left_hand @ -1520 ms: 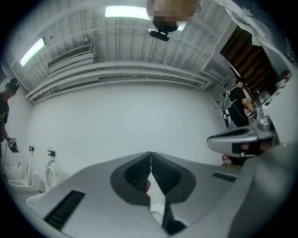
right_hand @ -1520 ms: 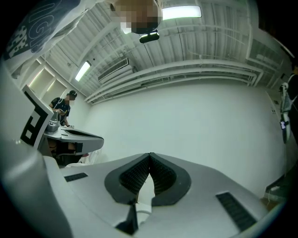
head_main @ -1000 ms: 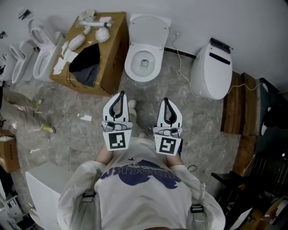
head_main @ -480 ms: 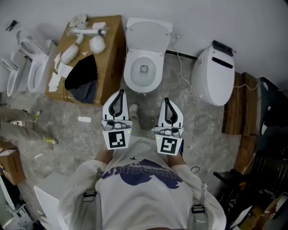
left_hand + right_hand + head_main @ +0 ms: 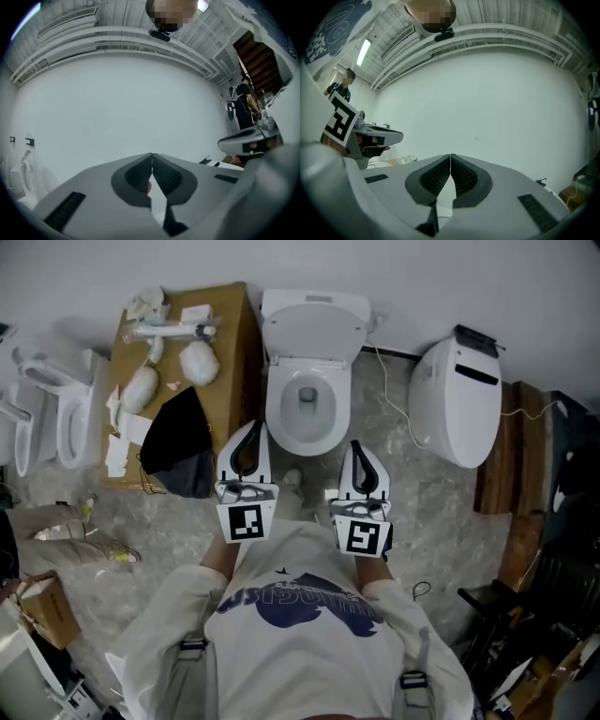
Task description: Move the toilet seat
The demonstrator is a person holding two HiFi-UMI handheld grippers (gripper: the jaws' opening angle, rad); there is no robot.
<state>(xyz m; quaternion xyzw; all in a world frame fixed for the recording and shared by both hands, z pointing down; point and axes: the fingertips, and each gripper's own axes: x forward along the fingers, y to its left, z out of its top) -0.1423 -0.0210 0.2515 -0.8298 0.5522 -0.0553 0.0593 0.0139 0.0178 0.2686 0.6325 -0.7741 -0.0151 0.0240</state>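
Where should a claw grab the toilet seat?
Grab the toilet seat at its rounded front edge, coming from the person's side. Its back end looks fixed near the wall, so the front probably lifts easiest.

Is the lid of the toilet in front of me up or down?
Up: the lid leans back at the wall, leaving the bowl open.

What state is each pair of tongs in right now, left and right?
The left white-and-black tongs: closed, holding nothing.
The right white-and-black tongs: closed, holding nothing.
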